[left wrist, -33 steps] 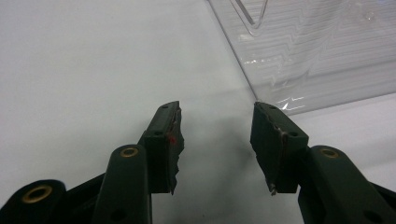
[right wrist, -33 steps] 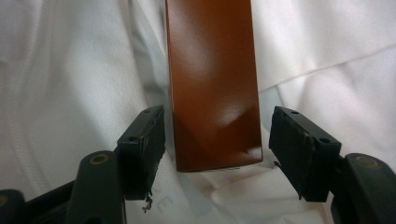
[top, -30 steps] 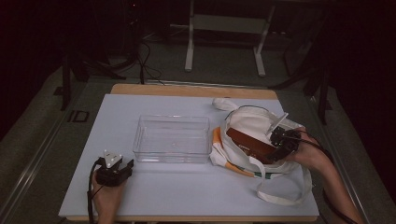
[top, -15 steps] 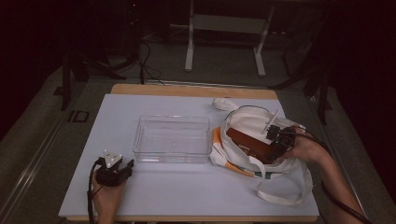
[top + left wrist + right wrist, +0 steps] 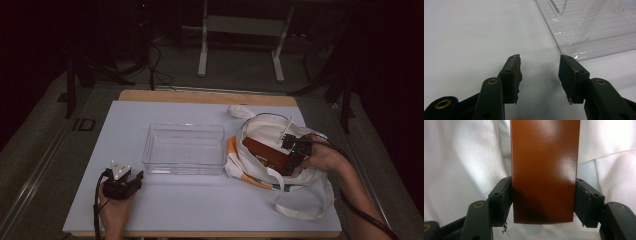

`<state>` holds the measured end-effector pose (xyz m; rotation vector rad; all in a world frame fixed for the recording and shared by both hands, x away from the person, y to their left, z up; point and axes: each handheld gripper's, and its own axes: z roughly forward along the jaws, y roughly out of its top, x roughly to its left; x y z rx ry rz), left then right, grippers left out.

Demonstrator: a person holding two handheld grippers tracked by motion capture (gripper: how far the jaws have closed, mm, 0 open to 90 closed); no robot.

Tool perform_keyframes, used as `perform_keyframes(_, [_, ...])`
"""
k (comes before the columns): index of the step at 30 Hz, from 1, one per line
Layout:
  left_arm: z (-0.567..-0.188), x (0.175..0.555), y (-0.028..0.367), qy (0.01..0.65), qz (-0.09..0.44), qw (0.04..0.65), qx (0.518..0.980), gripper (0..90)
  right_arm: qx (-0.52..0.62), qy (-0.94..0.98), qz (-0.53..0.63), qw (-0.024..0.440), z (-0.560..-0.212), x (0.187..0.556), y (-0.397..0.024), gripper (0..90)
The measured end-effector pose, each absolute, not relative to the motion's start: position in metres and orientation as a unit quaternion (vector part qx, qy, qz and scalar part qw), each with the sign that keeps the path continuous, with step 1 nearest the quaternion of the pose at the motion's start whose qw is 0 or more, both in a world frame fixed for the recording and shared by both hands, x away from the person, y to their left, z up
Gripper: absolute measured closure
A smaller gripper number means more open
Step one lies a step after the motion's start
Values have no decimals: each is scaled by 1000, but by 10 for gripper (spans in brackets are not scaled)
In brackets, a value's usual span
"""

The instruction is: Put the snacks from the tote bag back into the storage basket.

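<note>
High view: clear plastic bin (image 5: 184,148) is sitting mid-desk (image 5: 200,200), white canvas bag (image 5: 280,150) lying just right of it; right tongs (image 5: 296,150) are reaching into the bag.

Left gripper view: left tongs (image 5: 539,72) are hanging released above the matte white desk (image 5: 474,37), beside the ribbed bin wall (image 5: 594,27).

Right gripper view: right tongs (image 5: 544,202) are grasping a glossy brown rectangular box (image 5: 545,170) over creased cloth (image 5: 461,170).

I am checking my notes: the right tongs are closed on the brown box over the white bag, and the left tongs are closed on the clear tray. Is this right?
Not fully. The left tongs are open and hold nothing; the clear tray lies beyond them, untouched, as the left gripper view shows. The rest stands: the right tongs are closed on the brown box over the white bag.
</note>
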<state>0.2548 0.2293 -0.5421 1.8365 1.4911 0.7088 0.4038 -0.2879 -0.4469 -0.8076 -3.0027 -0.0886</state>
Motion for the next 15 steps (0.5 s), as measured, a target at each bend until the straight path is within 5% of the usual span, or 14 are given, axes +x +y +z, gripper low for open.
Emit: perform_keyframes(15, [-542,255,229,570,272,330,702,527,-265,-963,-24,36,-455,408,-290,395])
